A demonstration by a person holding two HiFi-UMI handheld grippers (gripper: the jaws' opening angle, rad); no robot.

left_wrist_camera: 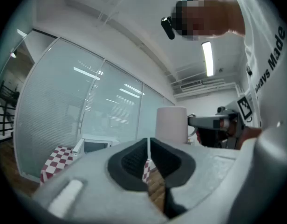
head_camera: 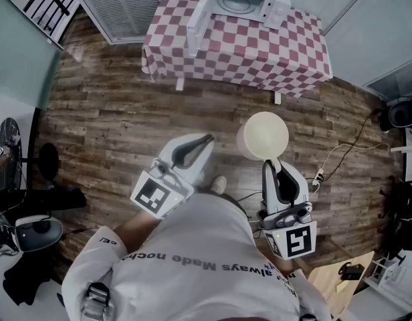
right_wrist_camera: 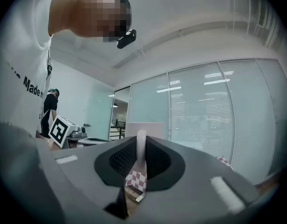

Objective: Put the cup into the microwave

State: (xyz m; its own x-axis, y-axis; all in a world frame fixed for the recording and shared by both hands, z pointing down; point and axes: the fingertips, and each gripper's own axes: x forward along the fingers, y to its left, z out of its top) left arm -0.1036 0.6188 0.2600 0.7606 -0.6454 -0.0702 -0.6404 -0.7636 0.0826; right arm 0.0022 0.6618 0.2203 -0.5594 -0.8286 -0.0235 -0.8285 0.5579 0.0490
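Pinching the thin white handle [right_wrist_camera: 140, 149] of a cream-coloured, straight-sided cup [head_camera: 265, 136], the right gripper [head_camera: 273, 163] holds the cup upright in the air in front of the person's chest, jaws drawn nearly together on the handle, with the cup body just beyond their tips. The left gripper [head_camera: 205, 140] hangs just beside it at much the same height, its dark padded jaws pressed together on nothing; from its own camera the cup shows off to the right, apart from those jaws. Below both tools lies a brown wood-plank floor [head_camera: 112, 112]. Well ahead stands a table draped in a red-and-white checked cloth [head_camera: 259, 49], and on it a white microwave oven [head_camera: 243, 4] with its door swung open to the left and the round turntable visible inside. By the look of it, the task is about midway: the cup is picked up and the oven stands ready, but the walk to the table, the placing of the cup on the turntable and the release are not yet done. The pinch on so slim a handle may let the cup swing if the approach is hurried.
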